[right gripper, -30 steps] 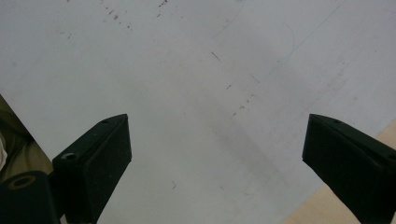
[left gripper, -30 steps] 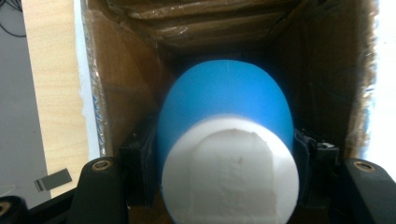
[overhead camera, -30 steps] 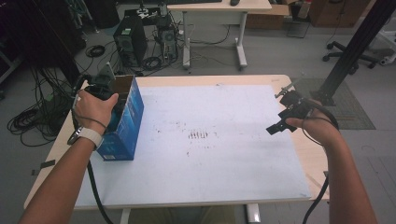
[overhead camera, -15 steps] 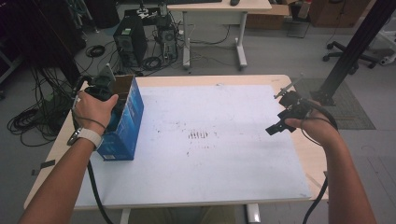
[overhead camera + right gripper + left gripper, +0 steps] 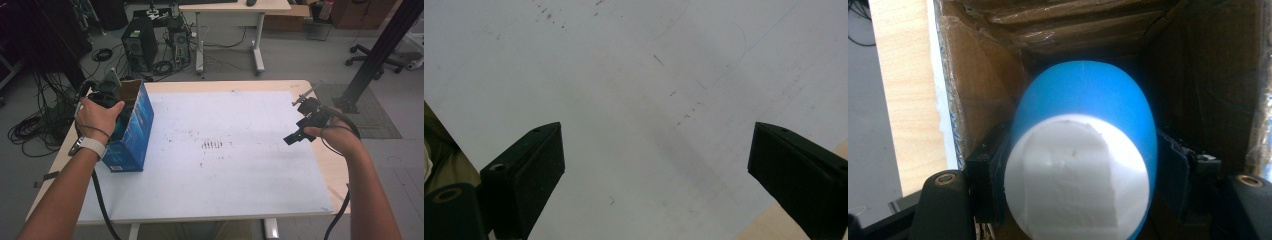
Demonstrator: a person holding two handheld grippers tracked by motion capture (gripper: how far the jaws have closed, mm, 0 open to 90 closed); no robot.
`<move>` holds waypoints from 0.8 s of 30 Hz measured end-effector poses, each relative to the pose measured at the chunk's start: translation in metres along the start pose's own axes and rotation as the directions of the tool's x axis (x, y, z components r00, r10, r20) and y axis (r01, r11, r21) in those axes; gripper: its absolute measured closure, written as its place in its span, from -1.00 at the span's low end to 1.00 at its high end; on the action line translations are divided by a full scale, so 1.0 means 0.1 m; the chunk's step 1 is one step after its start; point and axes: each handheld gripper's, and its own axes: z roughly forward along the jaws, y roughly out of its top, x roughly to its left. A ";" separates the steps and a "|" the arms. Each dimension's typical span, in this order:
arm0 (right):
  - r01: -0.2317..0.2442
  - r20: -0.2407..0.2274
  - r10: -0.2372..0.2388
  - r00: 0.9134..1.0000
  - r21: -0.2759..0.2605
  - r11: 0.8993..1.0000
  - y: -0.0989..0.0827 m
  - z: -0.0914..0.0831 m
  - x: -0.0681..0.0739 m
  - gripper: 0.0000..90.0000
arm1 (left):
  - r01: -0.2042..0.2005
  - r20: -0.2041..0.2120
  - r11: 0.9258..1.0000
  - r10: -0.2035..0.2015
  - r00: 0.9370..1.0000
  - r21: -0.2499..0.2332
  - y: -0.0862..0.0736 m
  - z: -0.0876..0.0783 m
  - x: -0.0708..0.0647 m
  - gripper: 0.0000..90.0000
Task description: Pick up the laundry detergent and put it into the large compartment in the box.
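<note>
A: What is seen inside the blue cardboard box (image 5: 131, 131)?

B: A blue and white egg-shaped thing (image 5: 1080, 150) is seen down in it, in the left gripper view. Brown cardboard walls are seen all around it.

A: Is the egg-shaped thing held tight?

B: It sits between the jaws of the left gripper (image 5: 1080, 172). The jaws have just been opening. The dark pads (image 5: 1175, 165) are seen right beside it at 3 and 9 o'clock. It cannot be told if it is pressed or let go.

A: Where is the box found on the table (image 5: 260, 86)?

B: In the high view it is stood at about 9 o'clock, near the left edge. It is set partly on the big white sheet (image 5: 235, 165). The left hand (image 5: 98, 116) is laid over the open top of the box.

A: And the other side?

B: The right gripper (image 5: 295, 137) is held by the right hand (image 5: 336, 134) at about 3 o'clock, well apart from the box. In the right gripper view the jaws are spread wide, and nothing is held between them. The white sheet with small dark marks is seen under them.
</note>
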 end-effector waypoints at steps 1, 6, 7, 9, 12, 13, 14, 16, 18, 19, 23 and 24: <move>0.000 -0.001 0.000 1.000 0.000 1.000 0.00 0.00 0.00 -0.82 | 0.000 0.002 1.000 0.000 1.000 0.000 0.00 0.00 0.00 -0.28; 0.001 -0.002 -0.001 1.000 0.001 1.000 -0.01 0.01 0.01 -0.82 | -0.003 0.004 1.000 0.003 1.000 -0.001 0.00 0.00 0.02 -0.29; -0.001 -0.001 0.001 1.000 0.002 1.000 -0.01 0.00 0.01 -0.82 | -0.004 0.007 1.000 0.004 1.000 0.000 0.00 0.00 0.02 -0.30; -0.001 -0.001 0.001 1.000 0.002 1.000 -0.01 0.00 0.01 -0.82 | -0.008 0.012 1.000 0.008 1.000 0.003 0.00 0.01 0.01 -0.34; -0.001 0.000 0.001 1.000 0.001 1.000 -0.02 -0.01 0.01 -0.82 | -0.008 0.008 1.000 0.008 1.000 0.010 0.00 0.01 0.00 -0.42; -0.002 0.000 0.002 1.000 0.001 1.000 -0.02 -0.01 0.01 -0.82 | -0.006 0.009 1.000 0.006 1.000 0.011 0.01 0.01 -0.01 -0.44; -0.001 0.000 0.001 1.000 0.002 1.000 -0.02 -0.01 0.01 -0.82 | -0.006 0.009 1.000 0.006 1.000 0.012 0.01 0.01 -0.02 -0.44; 0.001 -0.001 -0.001 1.000 0.001 1.000 -0.02 0.00 0.02 -0.82 | -0.011 0.006 1.000 0.011 1.000 0.013 0.01 0.01 -0.02 -0.45; 0.001 -0.001 -0.001 1.000 0.001 1.000 -0.02 0.00 0.02 -0.82 | -0.011 0.004 1.000 0.011 1.000 0.012 0.01 0.01 -0.01 -0.46; 0.000 0.000 0.000 1.000 0.004 1.000 -0.02 0.00 0.02 -0.82 | -0.013 0.004 1.000 0.013 1.000 0.013 0.01 0.01 -0.01 -0.46; 0.000 -0.003 0.000 1.000 0.004 1.000 -0.02 0.00 0.02 -0.82 | -0.017 0.005 1.000 0.017 1.000 0.014 0.00 0.01 -0.01 -0.47; 0.001 -0.003 -0.001 1.000 0.005 1.000 -0.02 0.00 0.02 -0.82 | -0.017 0.005 1.000 0.017 1.000 0.014 0.00 0.01 -0.01 -0.47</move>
